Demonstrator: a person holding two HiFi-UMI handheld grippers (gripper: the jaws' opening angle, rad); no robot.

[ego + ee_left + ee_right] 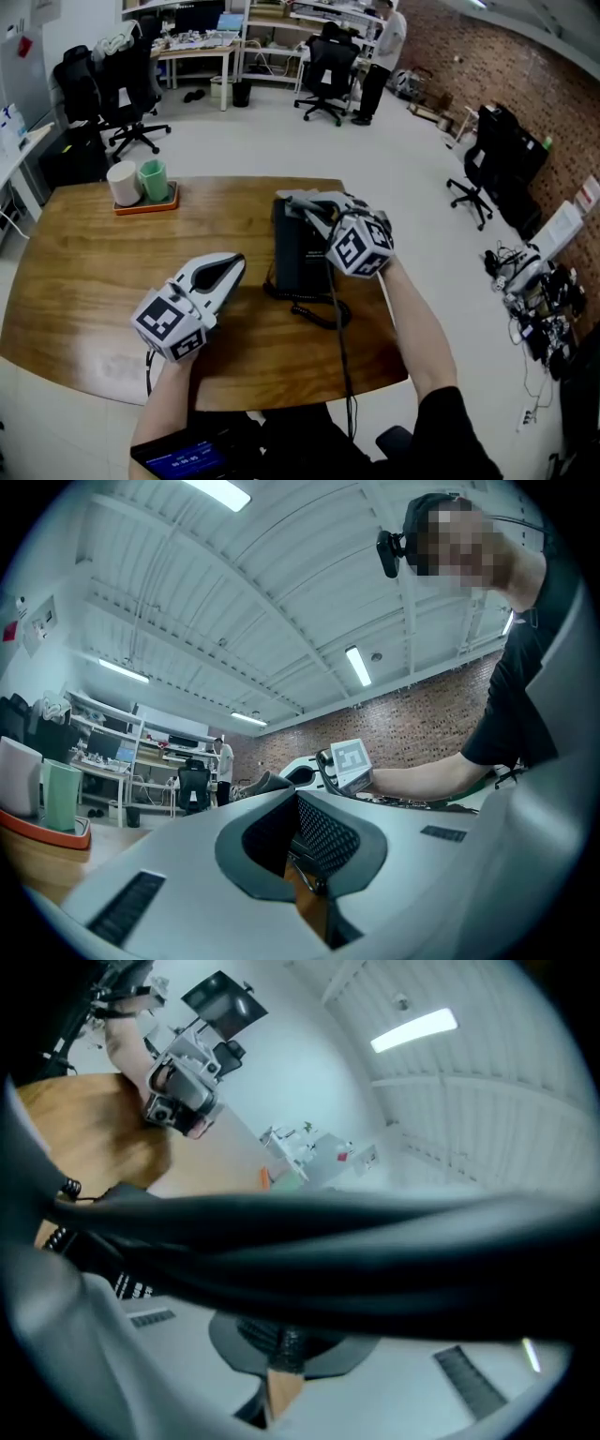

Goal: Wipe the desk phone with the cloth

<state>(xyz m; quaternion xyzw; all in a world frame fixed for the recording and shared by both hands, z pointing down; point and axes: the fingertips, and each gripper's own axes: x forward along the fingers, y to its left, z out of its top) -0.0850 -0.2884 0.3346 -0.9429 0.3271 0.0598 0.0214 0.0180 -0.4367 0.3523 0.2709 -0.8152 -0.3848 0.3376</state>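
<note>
The black desk phone [298, 253] stands in the middle of the wooden table [84, 281]. Its coiled cord [319, 314] lies in front of it. My right gripper [305, 208] hovers over the phone's far end. In the right gripper view the black handset [328, 1241] crosses right over the jaws, and they look shut on it, with the cord [61, 1213] at the left. My left gripper [239, 262] lies low over the table to the left of the phone, shut and empty, and shows again as the left gripper [183, 1091]. I cannot make out a cloth in any view.
An orange tray [145, 204] at the table's far left holds a white cup [123, 183] and a green cup [155, 180]. Office chairs [330, 66] and desks stand beyond the table. A person [380, 56] stands at the back. A brick wall runs along the right.
</note>
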